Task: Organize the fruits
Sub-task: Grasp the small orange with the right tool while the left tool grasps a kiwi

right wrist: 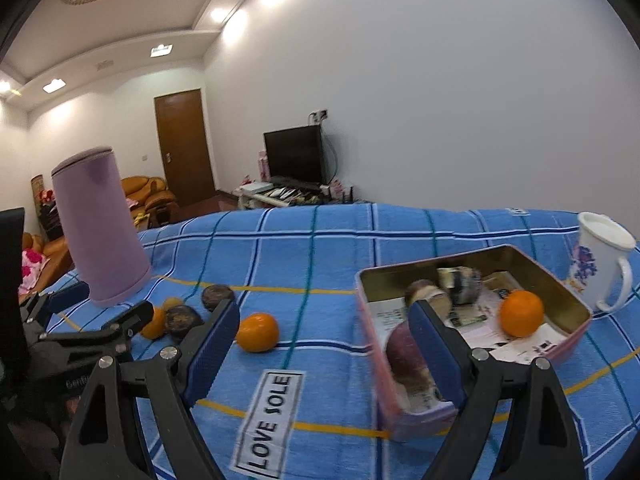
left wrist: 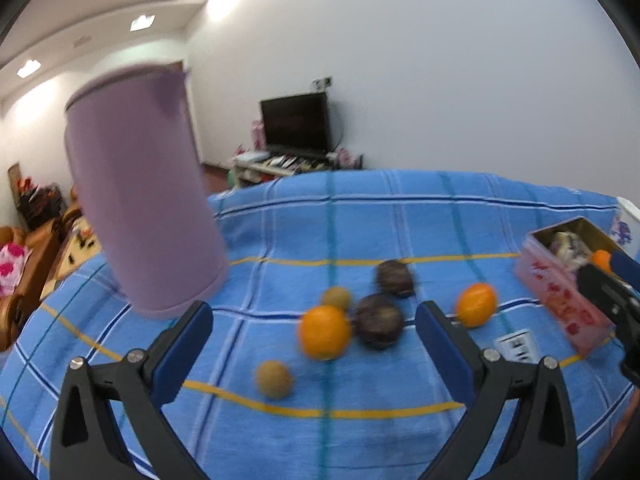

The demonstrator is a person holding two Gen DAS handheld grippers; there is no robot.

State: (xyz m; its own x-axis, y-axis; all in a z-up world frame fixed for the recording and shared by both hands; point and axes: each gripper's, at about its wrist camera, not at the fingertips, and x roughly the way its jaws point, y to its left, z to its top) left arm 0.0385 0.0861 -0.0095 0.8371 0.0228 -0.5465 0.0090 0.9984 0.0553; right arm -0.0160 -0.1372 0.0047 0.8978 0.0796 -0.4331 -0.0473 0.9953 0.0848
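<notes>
In the left wrist view my left gripper (left wrist: 314, 328) is open and empty above loose fruit on the blue checked cloth: an orange (left wrist: 325, 332), a second orange (left wrist: 476, 304), two dark round fruits (left wrist: 378, 321) (left wrist: 395, 278) and two small brown fruits (left wrist: 274, 379) (left wrist: 336, 297). In the right wrist view my right gripper (right wrist: 324, 328) is open and empty beside the pink tin box (right wrist: 416, 420), which holds an orange (right wrist: 521, 313), a purple-red fruit (right wrist: 404, 350) and other items. An orange (right wrist: 258, 332) lies left of the box.
A tall purple container (left wrist: 144, 200) stands at the left, also in the right wrist view (right wrist: 100, 232). A white flowered mug (right wrist: 604, 260) stands right of the box. A "LOVE SOLE" label (right wrist: 270, 420) is sewn on the cloth. The left gripper (right wrist: 96, 312) shows at the left.
</notes>
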